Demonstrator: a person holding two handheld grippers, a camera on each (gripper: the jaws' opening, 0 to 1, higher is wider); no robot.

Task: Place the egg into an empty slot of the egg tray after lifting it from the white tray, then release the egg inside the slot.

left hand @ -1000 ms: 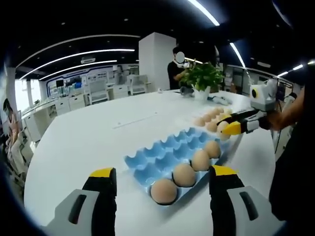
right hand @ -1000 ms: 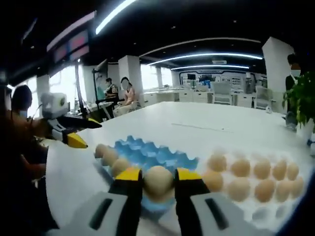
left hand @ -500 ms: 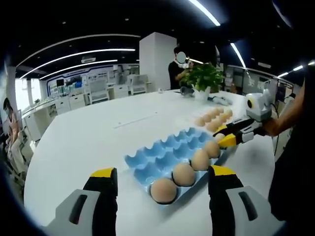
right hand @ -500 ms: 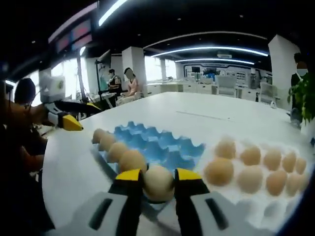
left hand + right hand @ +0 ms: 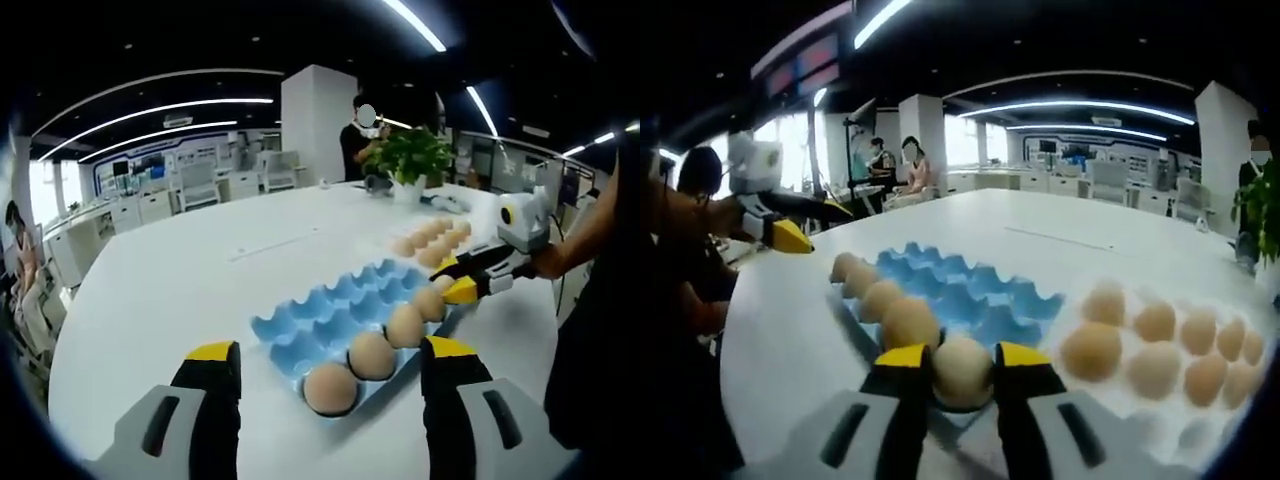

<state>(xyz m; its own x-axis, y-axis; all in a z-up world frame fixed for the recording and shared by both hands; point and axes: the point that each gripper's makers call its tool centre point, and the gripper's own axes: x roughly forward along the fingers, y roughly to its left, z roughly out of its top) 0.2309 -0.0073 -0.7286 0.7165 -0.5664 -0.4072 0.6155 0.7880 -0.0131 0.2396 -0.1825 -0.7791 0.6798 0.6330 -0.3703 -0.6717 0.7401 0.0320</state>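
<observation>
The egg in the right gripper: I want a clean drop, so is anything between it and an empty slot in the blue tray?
Nothing visible. The right gripper holds the egg at the blue egg tray's near end, beside the filled row; open slots lie just ahead.

This is a large open-plan office or lab hall. Long curved light strips [image 5: 160,108] run across a dark ceiling, and white square pillars [image 5: 318,125] rise from the floor. Rows of white desks and chairs [image 5: 215,185] stand in the background before a blue-lit display wall [image 5: 1072,150]. A broad white tabletop [image 5: 180,280] carries a potted green plant [image 5: 412,158]. People [image 5: 912,170] sit and stand at workstations by bright windows [image 5: 790,150].
</observation>
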